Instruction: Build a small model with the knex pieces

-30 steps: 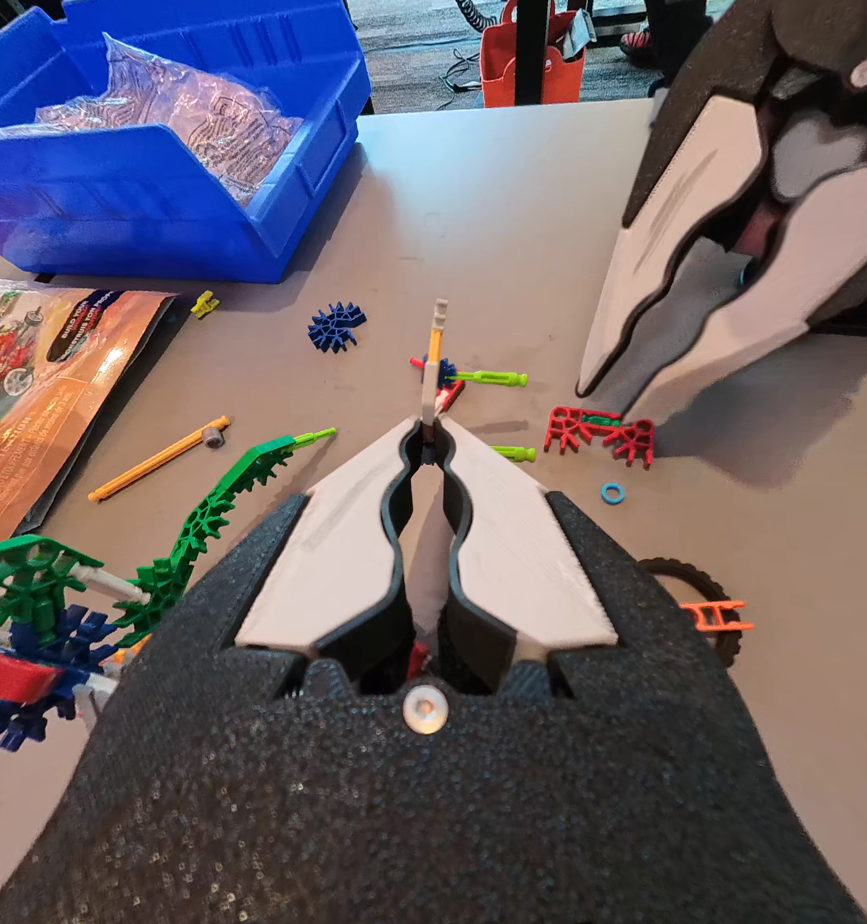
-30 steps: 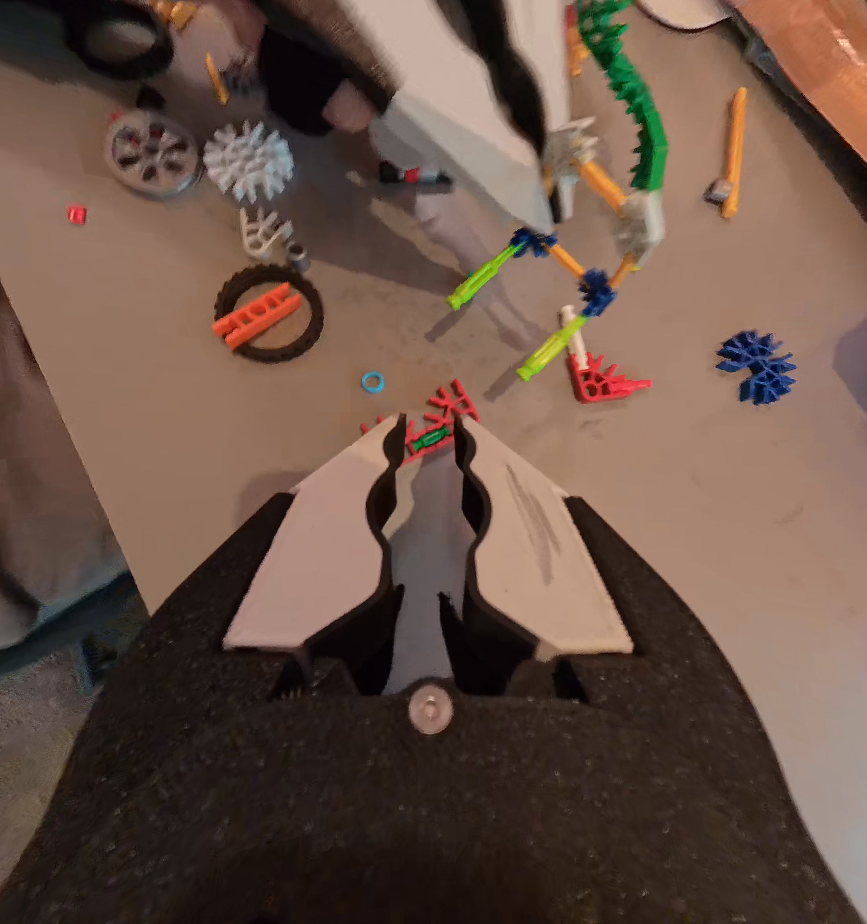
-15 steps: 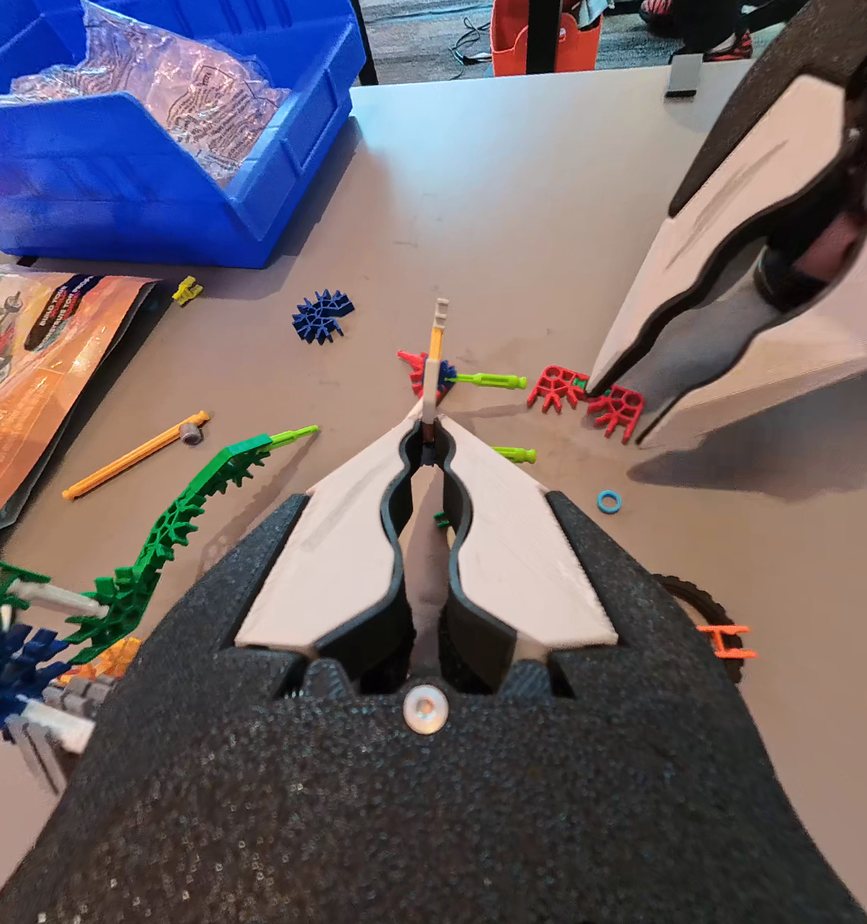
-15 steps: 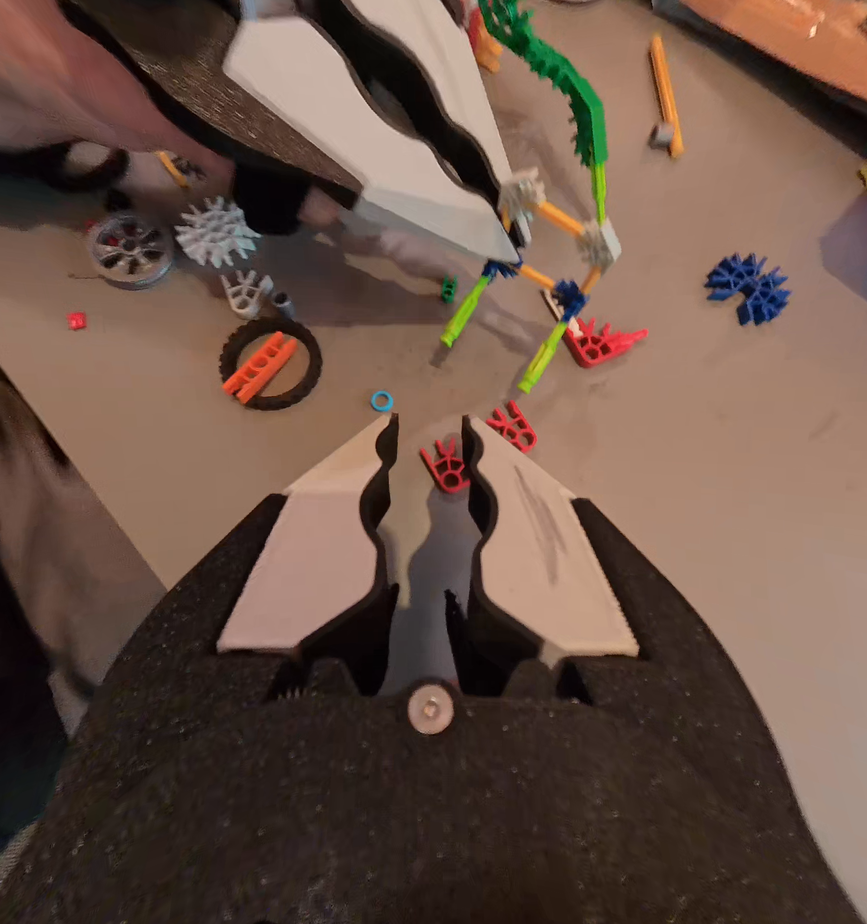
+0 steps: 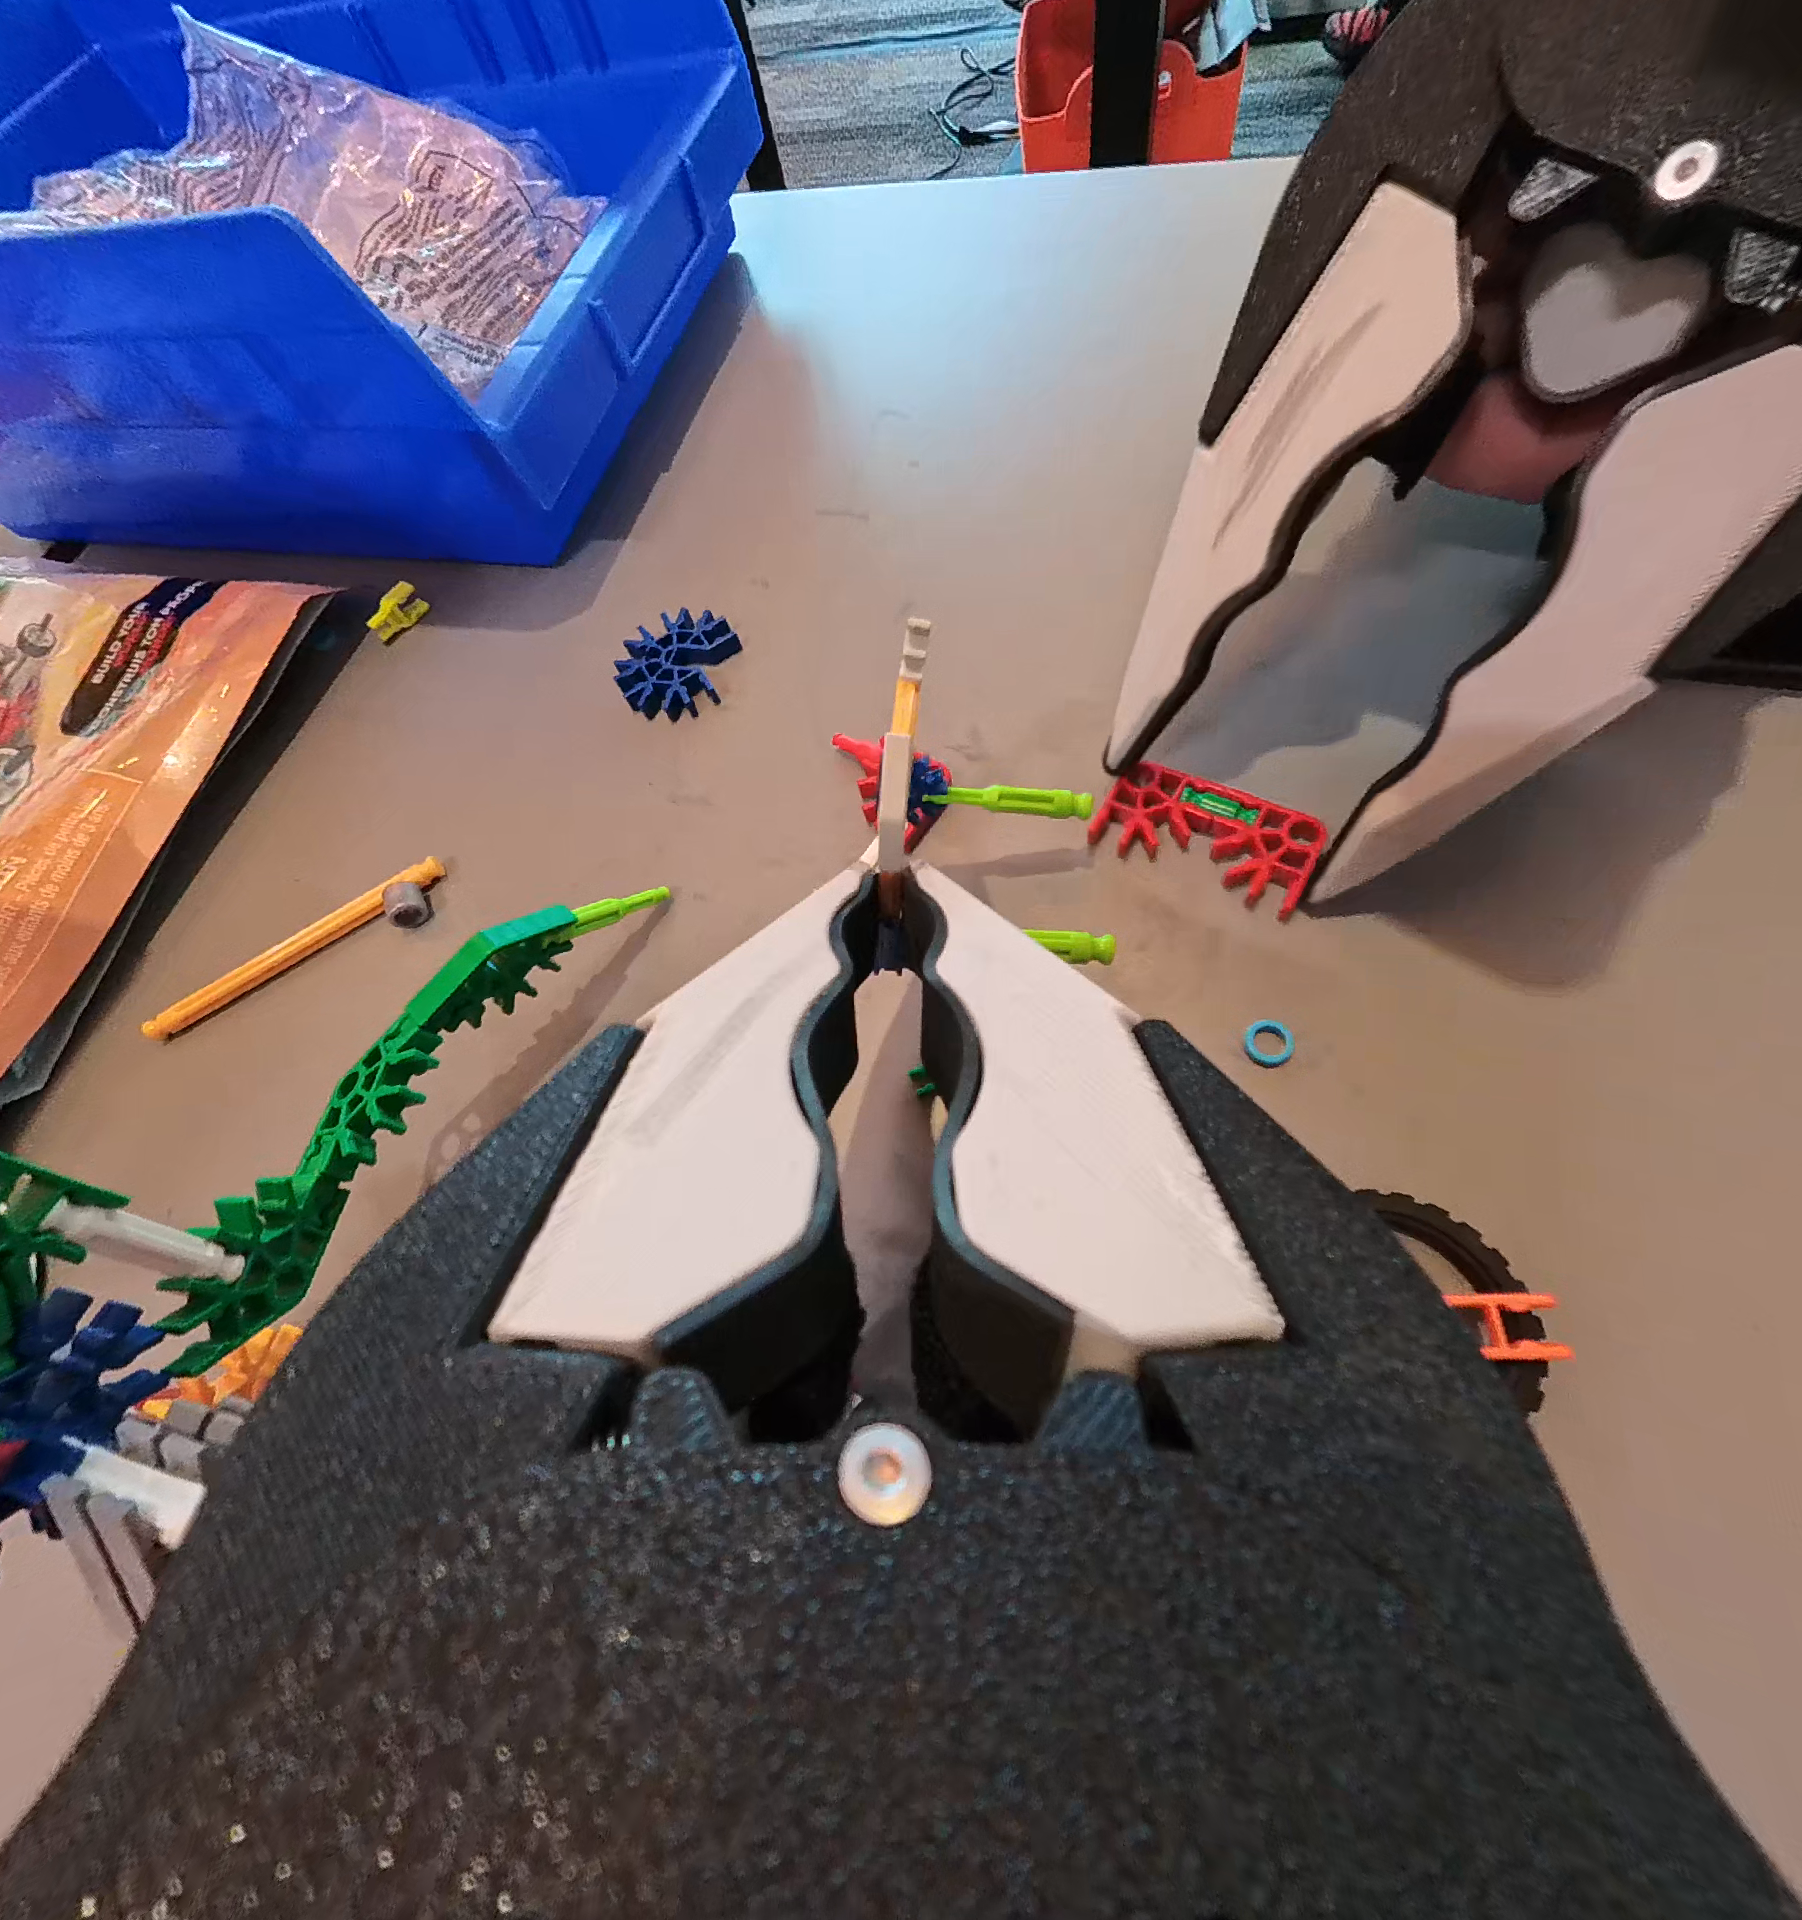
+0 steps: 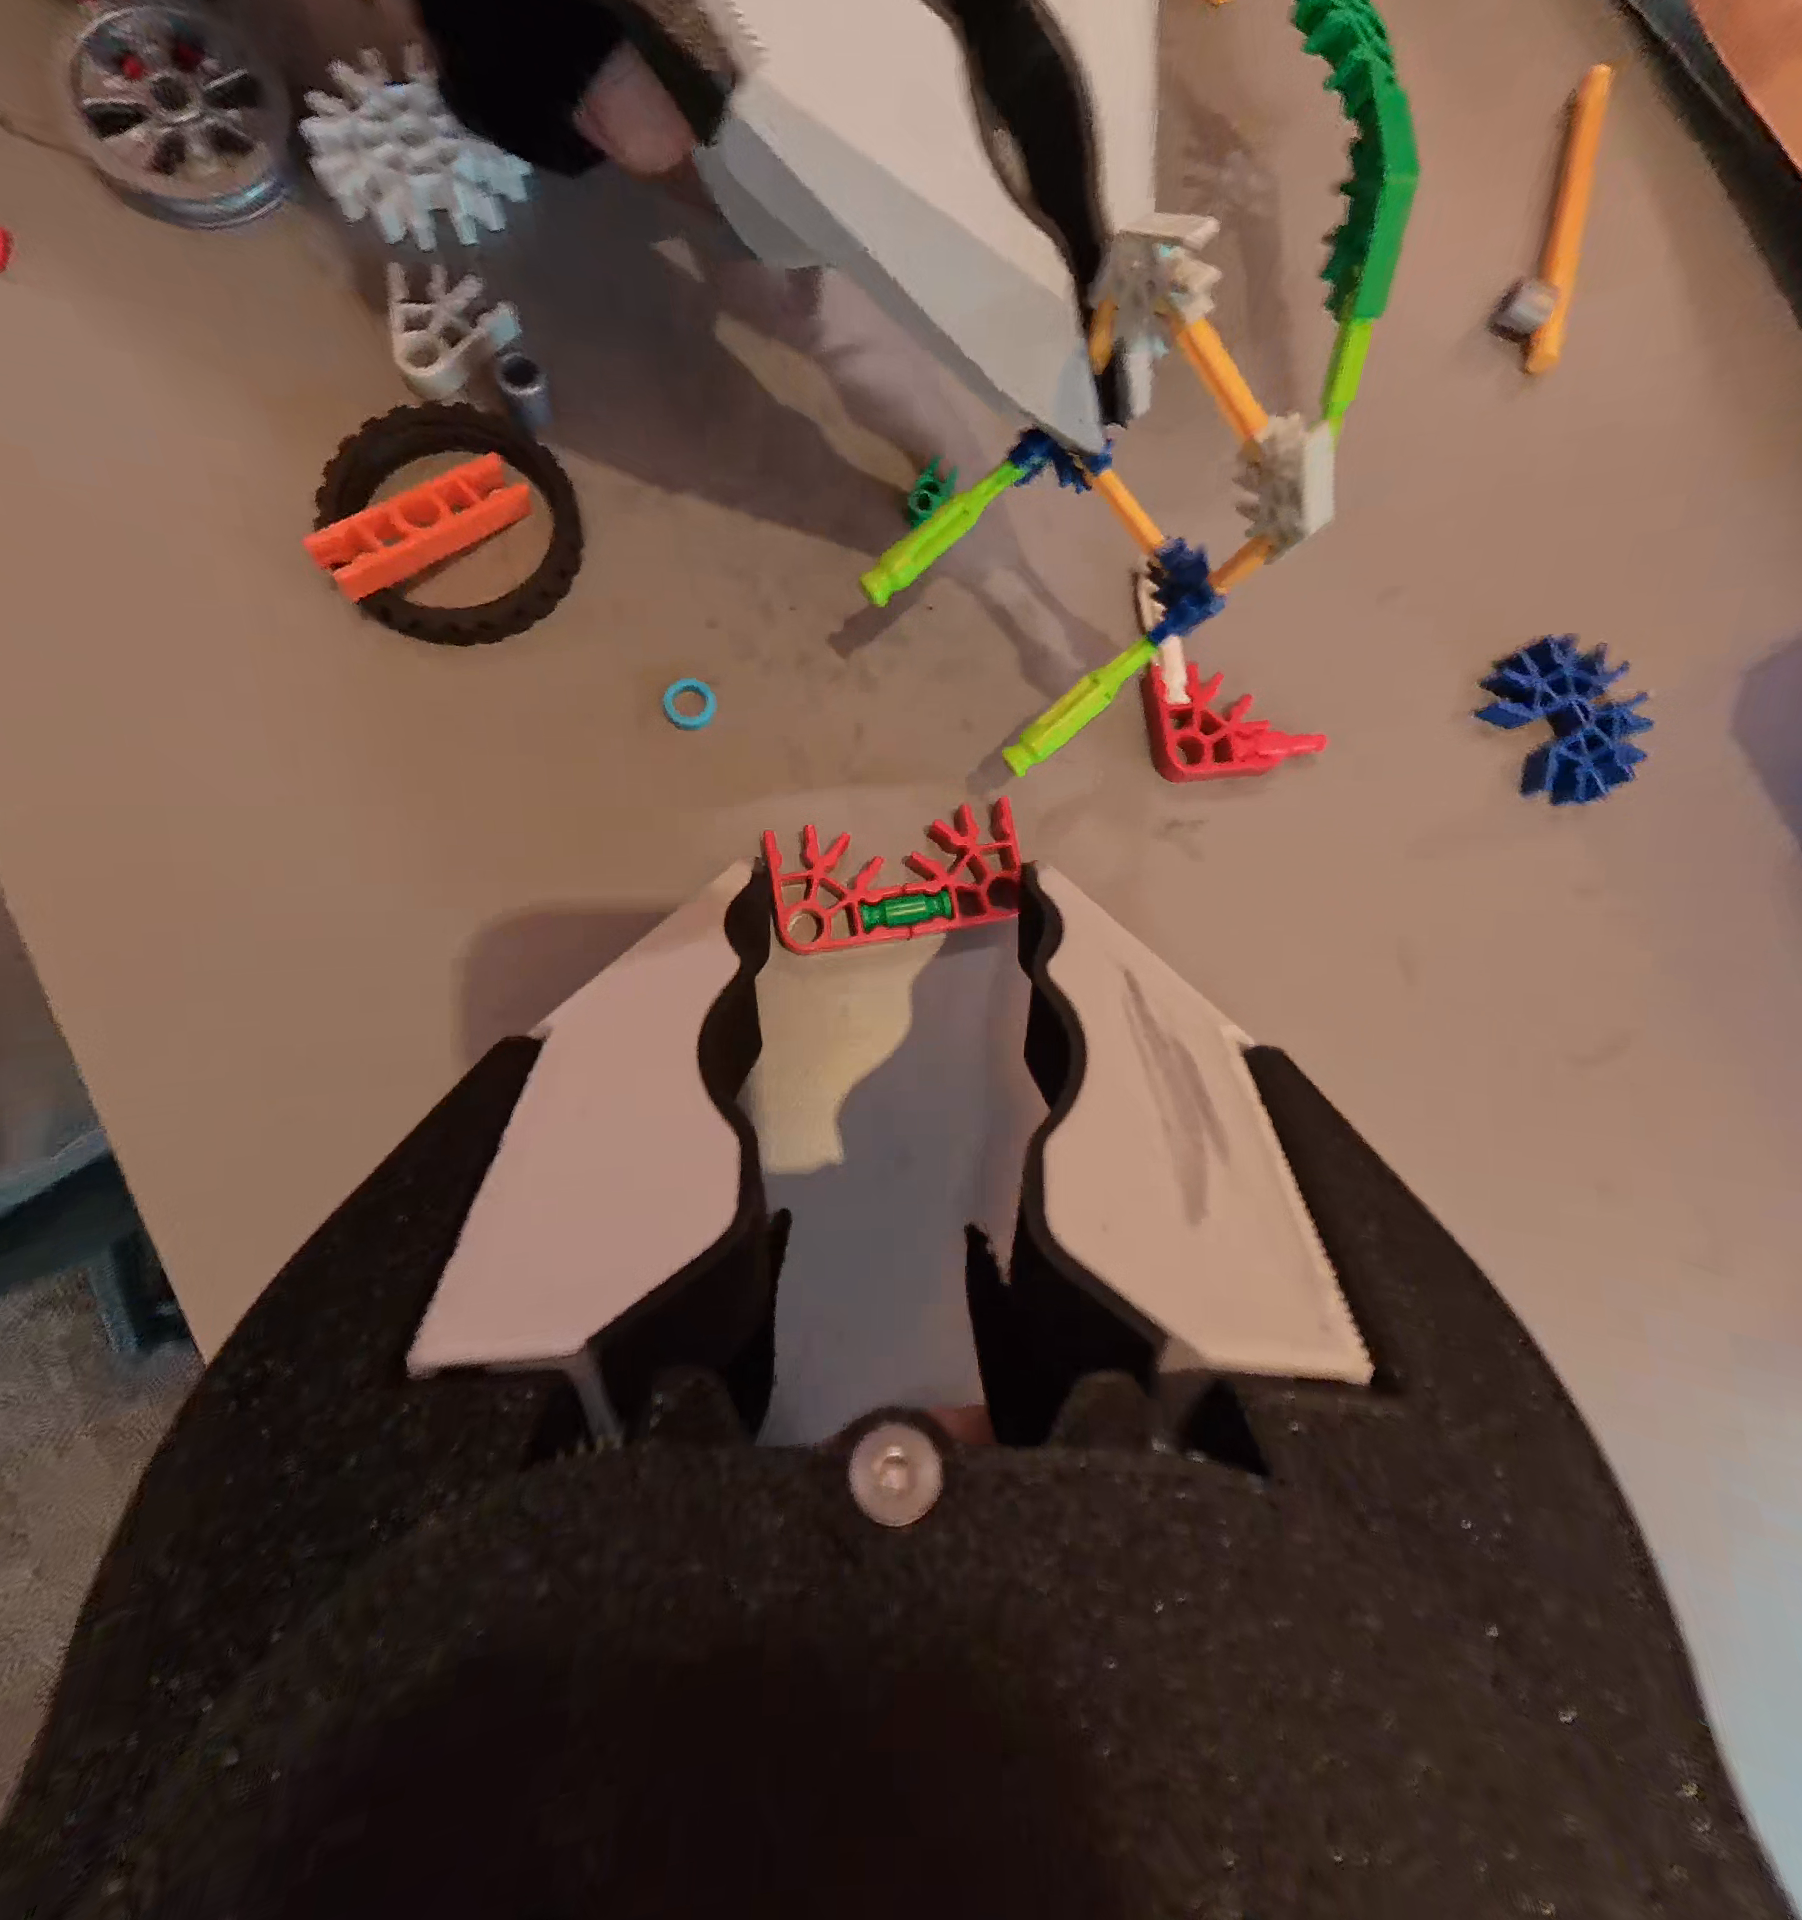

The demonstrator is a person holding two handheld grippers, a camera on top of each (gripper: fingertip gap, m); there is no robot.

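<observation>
Grey tabletop [image 5: 980,416]: left hand-held gripper [image 5: 889,891] pinching rod frame [image 6: 1203,416]; right hand-held gripper [image 6: 889,894] spread around red connectors [image 6: 892,899].

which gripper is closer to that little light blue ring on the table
Left, though narrowly. The blue ring lies apart from both: just beside the left gripper, and short of the right gripper, which straddles the red connector pair.
</observation>
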